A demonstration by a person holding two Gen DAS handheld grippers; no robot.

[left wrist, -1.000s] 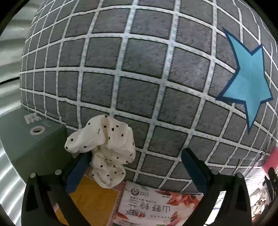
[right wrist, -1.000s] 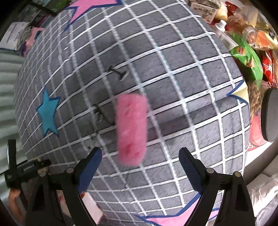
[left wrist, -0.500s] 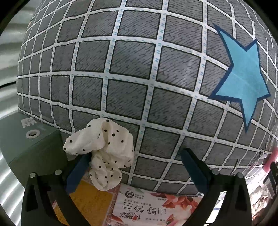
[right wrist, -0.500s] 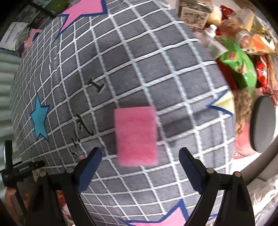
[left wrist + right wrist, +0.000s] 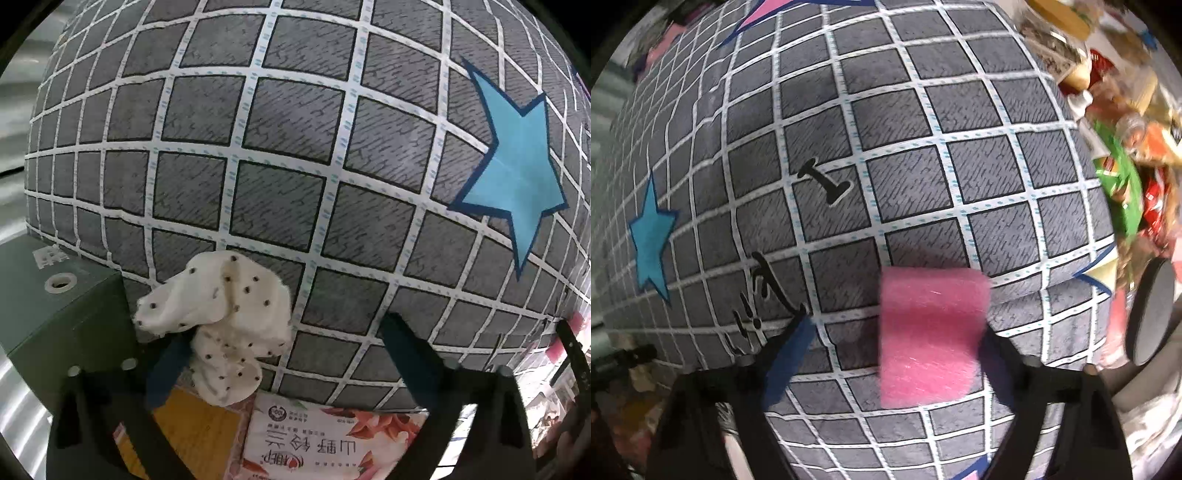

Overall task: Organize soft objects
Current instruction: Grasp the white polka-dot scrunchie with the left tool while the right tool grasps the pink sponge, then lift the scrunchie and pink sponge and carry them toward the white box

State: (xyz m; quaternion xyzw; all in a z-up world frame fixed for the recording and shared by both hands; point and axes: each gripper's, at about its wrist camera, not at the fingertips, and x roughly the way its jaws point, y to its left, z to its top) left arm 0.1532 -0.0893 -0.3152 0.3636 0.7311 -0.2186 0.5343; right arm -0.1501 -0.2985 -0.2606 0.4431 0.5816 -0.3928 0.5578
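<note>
A white cloth with black dots [image 5: 221,317] lies crumpled at the near edge of a grey cushion with a white grid [image 5: 295,147]. My left gripper [image 5: 286,354] hangs over it with the jaws closing. The cloth drapes over the tip of the left finger, and the right finger stands well apart from it. In the right wrist view a pink sponge [image 5: 931,332] rests on the same cushion [image 5: 905,166]. My right gripper [image 5: 892,343] is closing around the sponge. Its right finger touches the sponge's edge, while a gap remains at the left finger.
A green box [image 5: 55,306] stands left of the cushion. A printed packet [image 5: 325,443] and an orange sheet [image 5: 195,432] lie below the cushion's edge. Snack packets [image 5: 1123,184] and a dark round lid [image 5: 1152,310] crowd the right side. A blue star [image 5: 517,177] marks the cushion.
The right jaws have narrowed and the sponge now sits lower and further right, against the right finger. The left gripper has shifted across the cushion, its jaws slightly narrower, and the cloth lies still.
</note>
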